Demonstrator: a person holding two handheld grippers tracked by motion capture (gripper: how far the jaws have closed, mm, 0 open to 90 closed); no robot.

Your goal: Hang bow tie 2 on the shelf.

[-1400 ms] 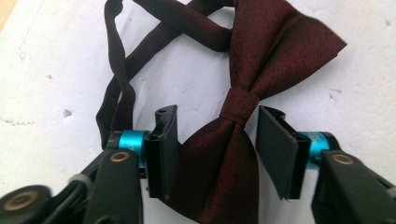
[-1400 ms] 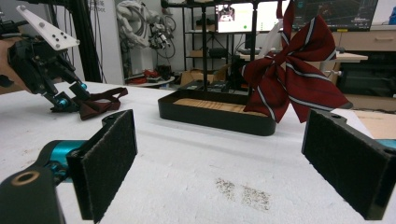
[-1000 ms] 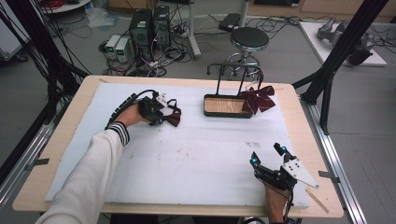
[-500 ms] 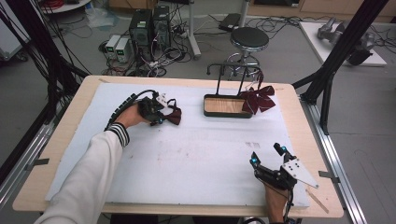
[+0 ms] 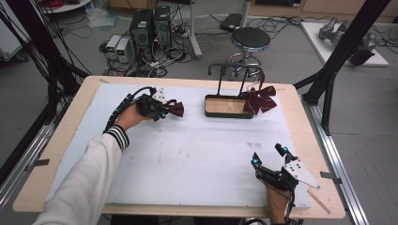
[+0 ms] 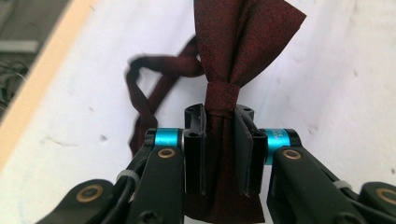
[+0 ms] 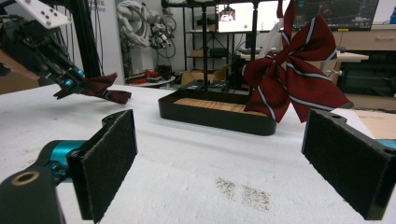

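A dark red bow tie (image 6: 243,42) lies over the white mat at the far left, its thin strap (image 6: 154,74) looped behind it. My left gripper (image 6: 219,126) is shut on the bow tie just below its centre knot, with the cloth squeezed between the pads. In the high view that gripper (image 5: 165,111) sits at the mat's far left with the bow tie (image 5: 175,108) sticking out to the right. My right gripper (image 5: 268,156) rests near the front right corner, open, with nothing between its pads (image 7: 109,158).
A black tray with a wooden floor (image 5: 227,114) stands at the back of the mat under a black wire rack (image 5: 234,70). A red striped bow (image 5: 257,98) hangs at the tray's right end. The wooden table edge (image 5: 61,140) frames the mat.
The left hand has barely shifted, with the bow tie still in its jaws. The right gripper has kept still.
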